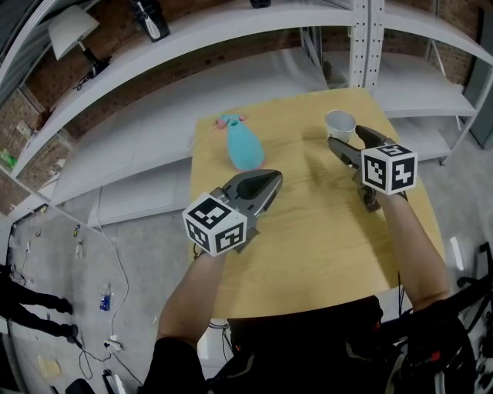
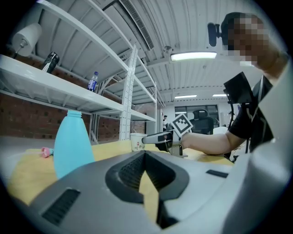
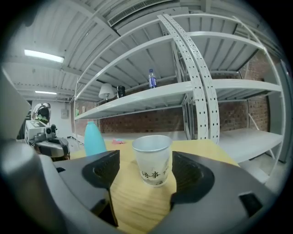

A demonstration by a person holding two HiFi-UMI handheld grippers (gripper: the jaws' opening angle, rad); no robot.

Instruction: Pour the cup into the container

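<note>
A white paper cup with dark print stands upright at the far right of the wooden table. My right gripper is open just short of it. In the right gripper view the cup stands between the spread jaws of that gripper, with a gap on each side. A light blue bottle stands at the far left of the table, upright in the left gripper view. My left gripper is shut and empty, its tips meeting, and it points past the bottle's right side.
A small pink thing lies behind the bottle. White metal shelving runs behind the table, with a lamp and a dark bottle on it. Cables lie on the floor to the left.
</note>
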